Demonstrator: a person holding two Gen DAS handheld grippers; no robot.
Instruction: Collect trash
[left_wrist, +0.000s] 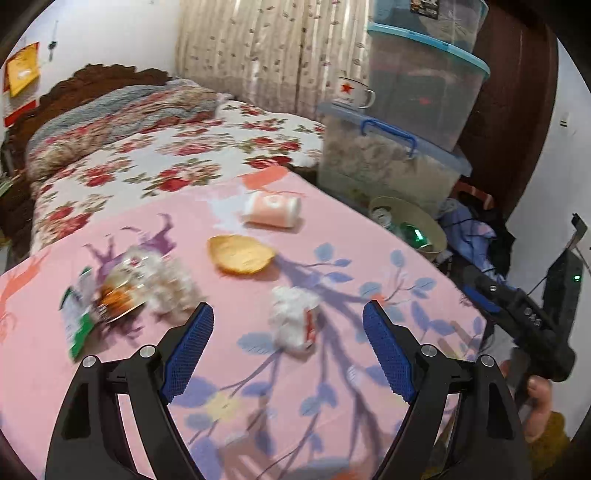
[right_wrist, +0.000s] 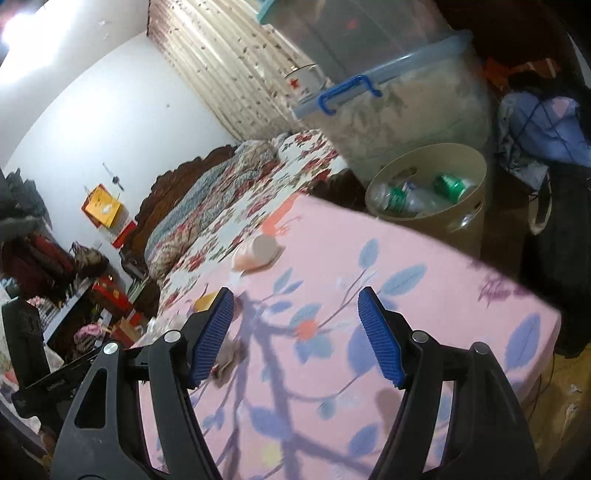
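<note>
Trash lies scattered on the pink flowered tablecloth (left_wrist: 332, 387). A crumpled white tissue (left_wrist: 293, 325) sits just ahead of my left gripper (left_wrist: 288, 310), which is open and holds nothing. Farther off are a yellow peel (left_wrist: 240, 254), a toppled pink-and-white cup (left_wrist: 271, 209), a heap of clear wrappers (left_wrist: 147, 284) and a green-white packet (left_wrist: 77, 321). A tan bin (left_wrist: 432, 229) stands past the table's far right edge. My right gripper (right_wrist: 295, 295) hangs open and empty over the cloth. From there I see the bin (right_wrist: 469, 221) with bottles and a green can (right_wrist: 448, 184), and the cup (right_wrist: 258, 251).
Stacked clear storage boxes (left_wrist: 388, 162) with a star mug (left_wrist: 351, 92) rise behind the bin. A flowered bed (left_wrist: 166, 158) lies beyond the table. Clothes (right_wrist: 546, 129) pile up right of the bin. A hand (left_wrist: 539, 402) holds the other gripper's black body (left_wrist: 532, 325) at the right.
</note>
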